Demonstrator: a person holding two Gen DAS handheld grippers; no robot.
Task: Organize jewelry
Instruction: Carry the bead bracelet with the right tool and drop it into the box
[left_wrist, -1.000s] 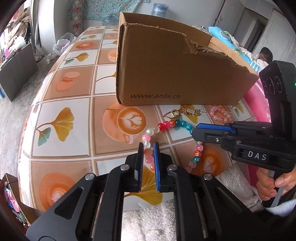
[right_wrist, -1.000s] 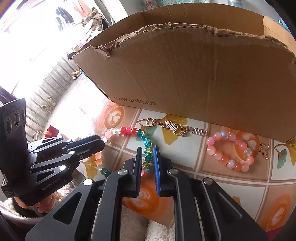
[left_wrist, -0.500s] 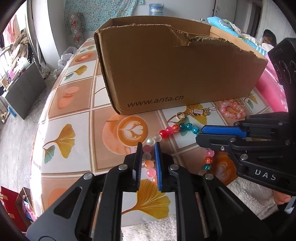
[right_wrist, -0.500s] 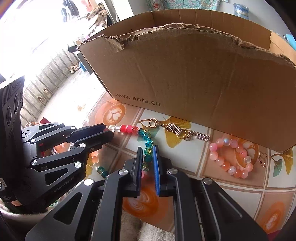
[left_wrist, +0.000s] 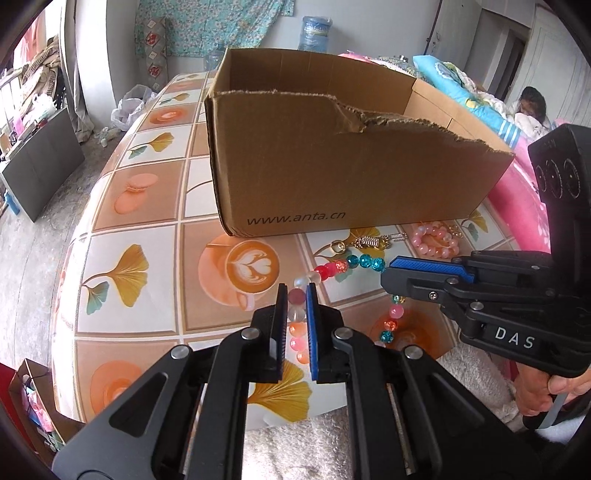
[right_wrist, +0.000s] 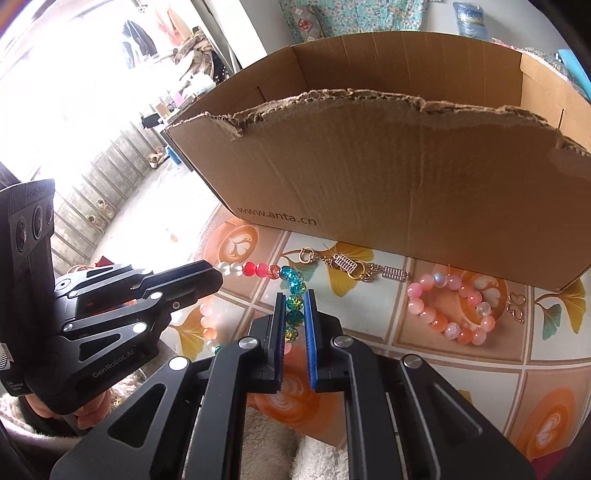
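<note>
Both grippers pinch the same multicoloured glass bead necklace (left_wrist: 334, 266): left gripper (left_wrist: 296, 295) fingers clamp its pale pink beads, right gripper (right_wrist: 295, 302) fingers clamp the teal ones, above the tiled tabletop (left_wrist: 147, 314).

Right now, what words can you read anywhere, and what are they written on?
"www.anta.cn": on the front wall of the cardboard box.
"DAS": on the right gripper body.
"GenRobot.AI": on the left gripper body.
Small print lower on the left gripper's body, and the water bottle label: too blurred to read.
</note>
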